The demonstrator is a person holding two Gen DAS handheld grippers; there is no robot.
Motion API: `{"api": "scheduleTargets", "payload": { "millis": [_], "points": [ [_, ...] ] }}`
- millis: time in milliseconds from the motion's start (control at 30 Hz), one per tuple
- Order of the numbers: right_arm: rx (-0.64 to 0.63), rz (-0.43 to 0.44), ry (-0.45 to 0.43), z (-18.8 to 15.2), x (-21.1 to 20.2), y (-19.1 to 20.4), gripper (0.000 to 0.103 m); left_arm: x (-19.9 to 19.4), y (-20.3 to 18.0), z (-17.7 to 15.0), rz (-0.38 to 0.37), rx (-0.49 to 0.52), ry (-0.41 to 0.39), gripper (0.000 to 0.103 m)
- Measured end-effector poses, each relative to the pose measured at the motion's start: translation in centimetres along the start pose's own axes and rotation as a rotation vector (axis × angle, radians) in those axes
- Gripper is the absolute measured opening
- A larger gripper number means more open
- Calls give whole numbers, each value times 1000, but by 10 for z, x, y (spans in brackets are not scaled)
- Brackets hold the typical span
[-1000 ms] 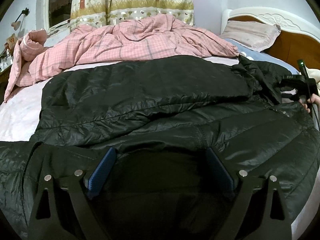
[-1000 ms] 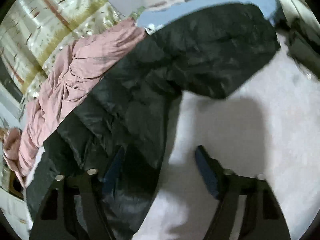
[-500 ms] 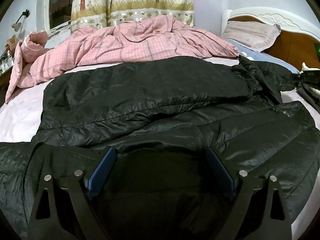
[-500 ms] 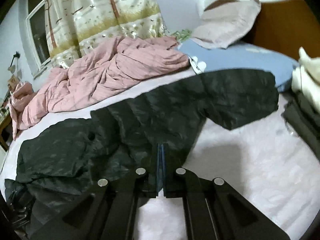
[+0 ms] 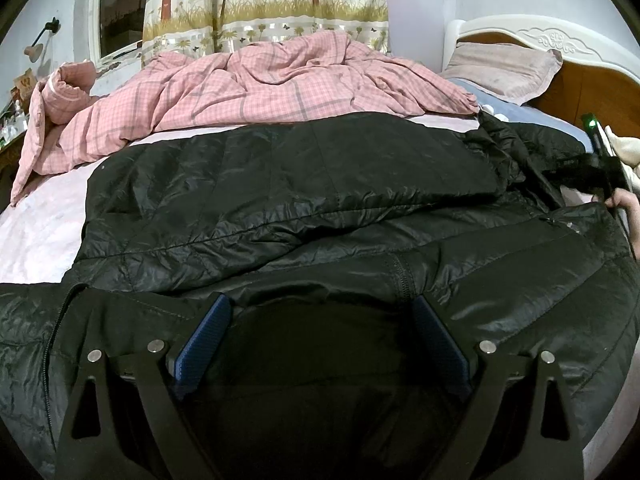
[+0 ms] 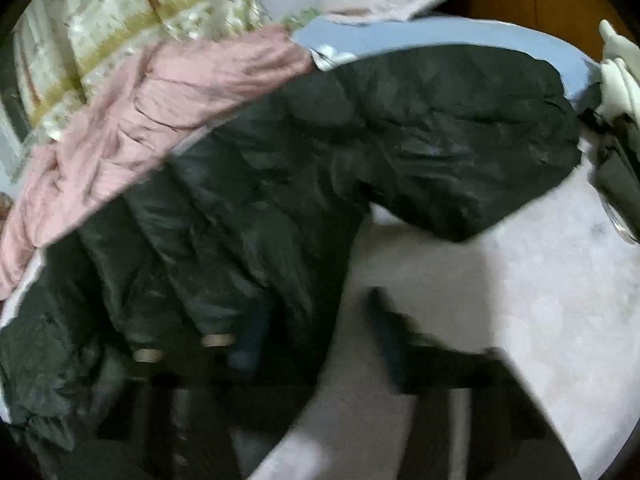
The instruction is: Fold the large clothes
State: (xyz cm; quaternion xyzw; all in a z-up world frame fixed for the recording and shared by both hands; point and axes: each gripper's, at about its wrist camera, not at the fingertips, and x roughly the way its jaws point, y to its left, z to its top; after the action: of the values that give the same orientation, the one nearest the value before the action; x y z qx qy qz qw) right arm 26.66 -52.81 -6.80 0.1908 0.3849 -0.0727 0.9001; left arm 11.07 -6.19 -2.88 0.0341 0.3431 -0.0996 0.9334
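Observation:
A large black puffer jacket [image 5: 304,184] lies spread across the bed, one side folded over its middle. My left gripper [image 5: 320,336] hangs open low over the jacket's near hem. Its blue pads [image 5: 202,340] are bare and dark fabric lies between and under them. In the blurred right wrist view, my right gripper [image 6: 316,328] has its fingers apart. The left finger is over the jacket's edge and the right finger over the pale sheet [image 6: 540,300]. A black sleeve [image 6: 460,140] stretches away ahead of it. A hand [image 5: 624,204] holds that gripper at the jacket's far right.
A rumpled pink checked quilt [image 5: 260,84] fills the far side of the bed. A pillow [image 5: 504,68] and a wooden headboard [image 5: 592,92] stand at the right. Folded dark and white clothes [image 6: 620,128] lie at the right edge. A patterned curtain [image 5: 264,0] hangs behind.
The right gripper's fingers, shut half a second ago, now stand apart. Its view has swung back down over the sleeve and sheet. The left gripper and the jacket's body have not moved.

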Motion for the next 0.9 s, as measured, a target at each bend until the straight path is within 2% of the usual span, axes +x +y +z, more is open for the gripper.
{"api": "scheduleTargets", "payload": {
  "millis": [67, 167, 267, 400, 533, 633, 733, 833, 900],
  "points": [
    [-51, -52, -73, 1, -18, 9, 2, 0, 0, 0, -1, 0, -2, 93],
    [-114, -21, -166, 3, -58, 29, 2, 0, 0, 0, 1, 1, -1, 93],
    [-143, 61, -223, 4, -99, 54, 2, 0, 0, 0, -1, 1, 0, 93],
    [-235, 153, -294, 0, -151, 112, 2, 0, 0, 0, 0, 1, -1, 93],
    [-370, 288, -295, -26, -185, 182, 2, 0, 0, -1, -1, 0, -3, 93],
    [-449, 357, -256, -57, -187, 225, 2, -1, 1, 0, -1, -2, -5, 93],
    [-437, 380, -189, -91, -165, 249, 2, -2, 2, 0, 0, -3, -7, 93],
    [-392, 332, -124, -125, -127, 258, 2, -2, 2, 0, 0, -3, -9, 93],
    [-374, 270, -86, -146, -100, 257, 2, -2, 2, 1, 1, -6, -11, 93]
  ]
}}
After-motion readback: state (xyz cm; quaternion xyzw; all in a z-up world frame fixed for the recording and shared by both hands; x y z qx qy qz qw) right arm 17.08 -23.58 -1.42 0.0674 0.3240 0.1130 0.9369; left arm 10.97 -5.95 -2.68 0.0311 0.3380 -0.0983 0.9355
